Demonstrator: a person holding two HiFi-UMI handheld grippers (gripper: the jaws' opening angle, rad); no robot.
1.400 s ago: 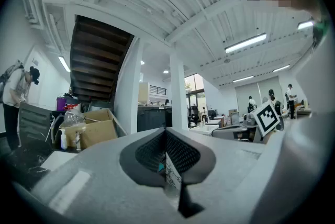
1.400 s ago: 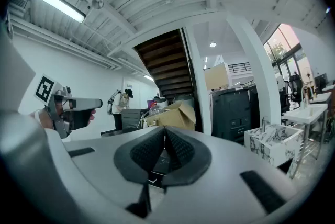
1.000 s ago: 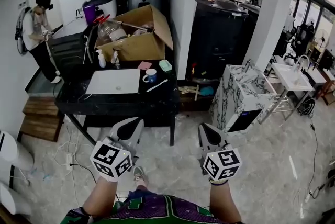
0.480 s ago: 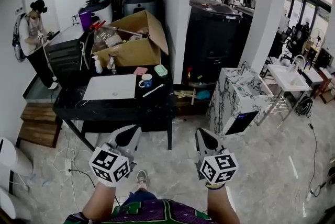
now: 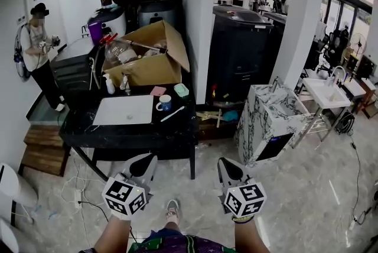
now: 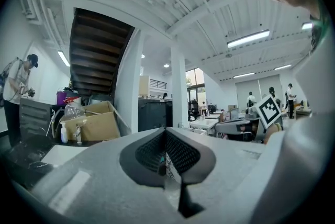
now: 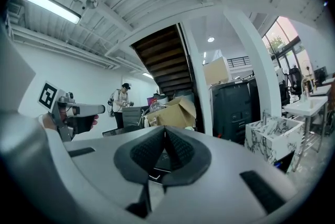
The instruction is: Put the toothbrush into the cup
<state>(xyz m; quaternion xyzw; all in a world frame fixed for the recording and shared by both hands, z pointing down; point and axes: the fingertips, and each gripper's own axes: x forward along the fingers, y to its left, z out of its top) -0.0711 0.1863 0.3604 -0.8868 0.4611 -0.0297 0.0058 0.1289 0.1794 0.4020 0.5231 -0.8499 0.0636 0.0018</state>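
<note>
1. The left gripper (image 5: pixel 143 164) is held low over the floor (image 5: pixel 307 187). In the left gripper view its jaws are clenched, pad against pad, and nothing is between them (image 6: pixel 166 134).
2. The right gripper (image 5: pixel 227 166) is beside it, a little apart. Its jaws are also pressed together at the tips and they grasp nothing (image 7: pixel 165 131).
3. The toothbrush (image 5: pixel 172 114) is white. It lies flat on the black bench (image 5: pixel 124 130), well ahead of both pairs of jaws and roughly between their two lines.
4. The cup (image 5: pixel 166 103) is blue and white. It stands upright just beyond the toothbrush, close to its far end; I cannot tell if they touch.
5. A flat white panel (image 5: pixel 125 110) lies on the bench to the left of the cup, ahead of the left jaws.
6. An open cardboard box (image 5: pixel 147 62) stands at the far edge of the bench, behind the cup. It also shows past the right jaws (image 7: pixel 172 113).
7. A marble cabinet (image 5: pixel 269 122) stands on the floor ahead and to the right of the right jaws.
8. A person (image 5: pixel 35 51) stands far to the left, beyond the bench.
</note>
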